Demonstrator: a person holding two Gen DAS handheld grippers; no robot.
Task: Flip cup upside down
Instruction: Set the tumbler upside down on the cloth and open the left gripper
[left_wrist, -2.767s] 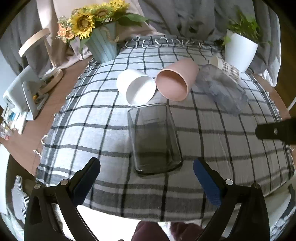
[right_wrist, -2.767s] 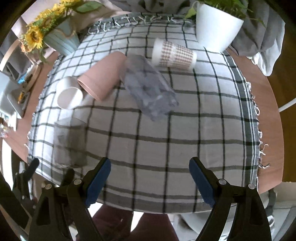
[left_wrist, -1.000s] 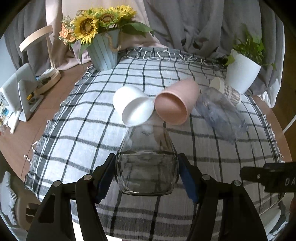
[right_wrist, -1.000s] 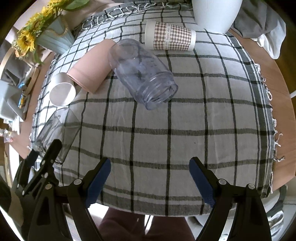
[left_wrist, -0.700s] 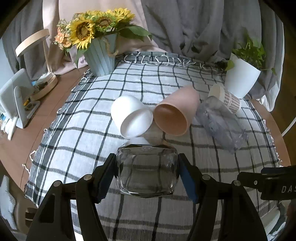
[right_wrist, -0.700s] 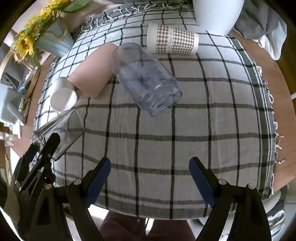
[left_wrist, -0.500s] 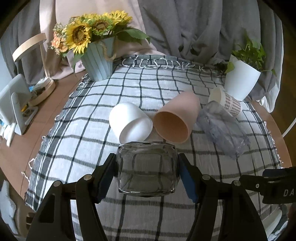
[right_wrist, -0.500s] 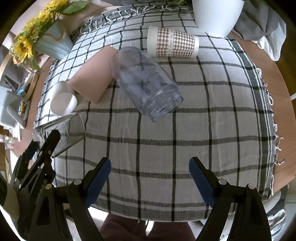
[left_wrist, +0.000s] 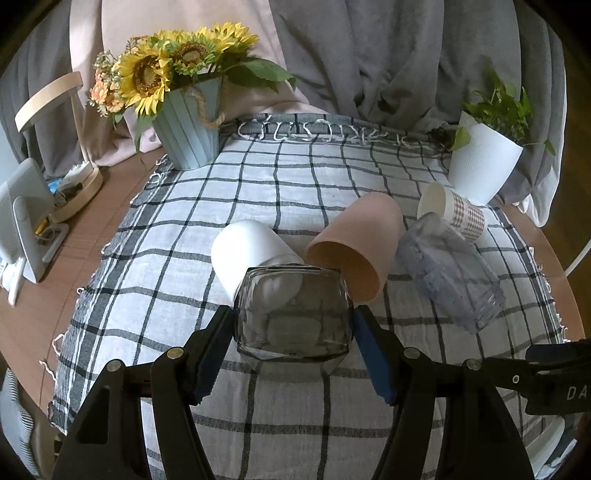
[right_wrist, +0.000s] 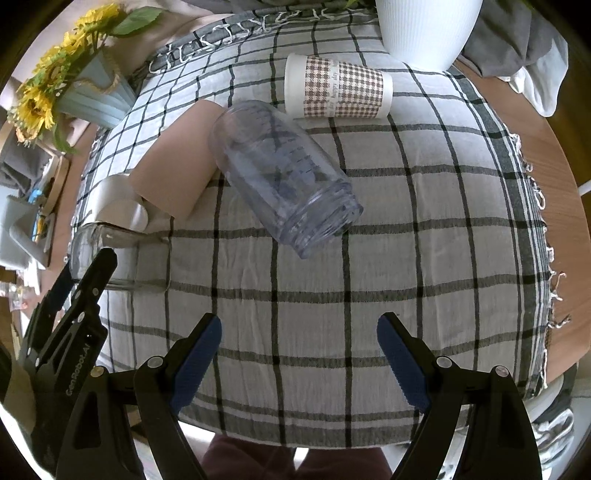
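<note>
A grey-and-white checked tablecloth (right_wrist: 406, 229) covers the table. The left gripper (left_wrist: 293, 334) reaches level over its near edge, its blue-padded fingers (left_wrist: 371, 354) clamped on a smoky square clear glass cup (left_wrist: 293, 314) just above the cloth. The right gripper (right_wrist: 299, 354) hovers over bare cloth, jaws spread wide. A pink plastic cup (left_wrist: 356, 245) lies on its side behind.

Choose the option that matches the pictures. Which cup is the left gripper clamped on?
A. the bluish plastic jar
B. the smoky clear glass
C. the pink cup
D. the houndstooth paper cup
B: the left gripper has its blue pads pressed on both sides of the smoky clear glass, while the other cups lie on the checked cloth untouched.
</note>
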